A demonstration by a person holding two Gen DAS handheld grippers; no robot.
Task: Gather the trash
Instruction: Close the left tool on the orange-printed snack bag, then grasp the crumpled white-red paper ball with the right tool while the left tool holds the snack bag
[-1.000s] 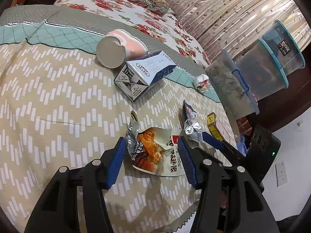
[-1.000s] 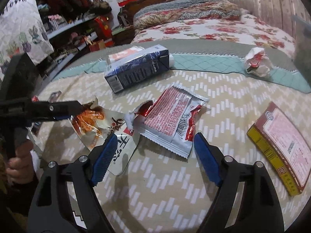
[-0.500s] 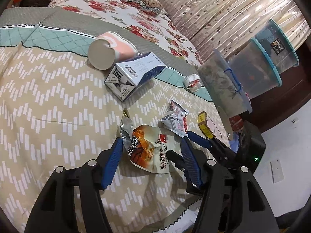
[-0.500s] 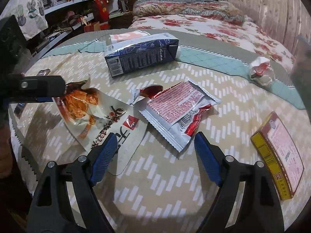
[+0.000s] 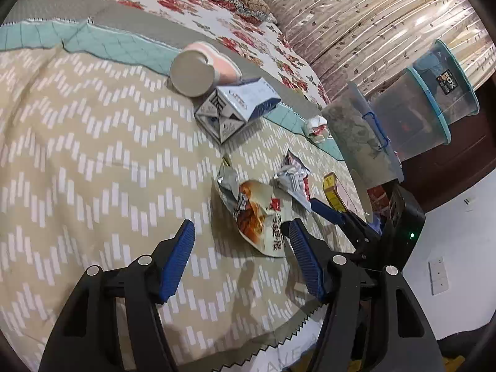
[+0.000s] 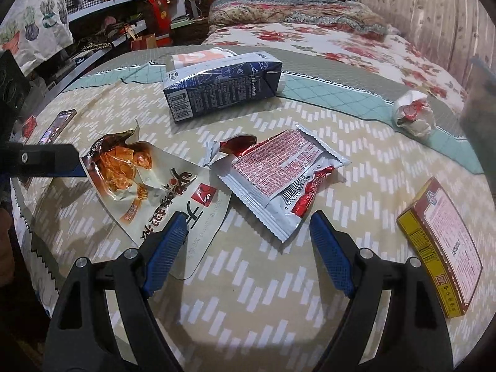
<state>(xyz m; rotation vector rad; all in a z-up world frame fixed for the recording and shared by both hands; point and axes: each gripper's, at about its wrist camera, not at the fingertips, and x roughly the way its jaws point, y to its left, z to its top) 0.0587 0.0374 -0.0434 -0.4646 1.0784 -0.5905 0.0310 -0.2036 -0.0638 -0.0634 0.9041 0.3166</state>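
Note:
Trash lies on a beige zigzag bedspread [image 5: 77,155]. An orange-and-white snack bag [image 5: 259,217] [image 6: 145,183] lies just ahead of my open left gripper [image 5: 241,232]. A red-and-silver wrapper [image 6: 279,173] [image 5: 294,179] lies just ahead of my open right gripper [image 6: 248,223], whose left finger rests over the snack bag's edge. A blue carton [image 6: 221,85] [image 5: 235,108], a pink cup [image 5: 198,71], a crumpled paper ball [image 6: 414,113] [image 5: 316,125] and a yellow-red box [image 6: 443,245] lie around. Both grippers are empty.
Clear plastic tubs [image 5: 412,114] stand past the bed's right side. A phone [image 6: 57,124] lies near the bed edge at left. Shelves [image 6: 102,31] stand beyond the bed. The right gripper shows in the left wrist view [image 5: 356,223].
My left gripper has pulled back and swung left, so the snack bag now sits nearer its right finger. My right gripper has moved closer over the red wrapper. Both stayed open.

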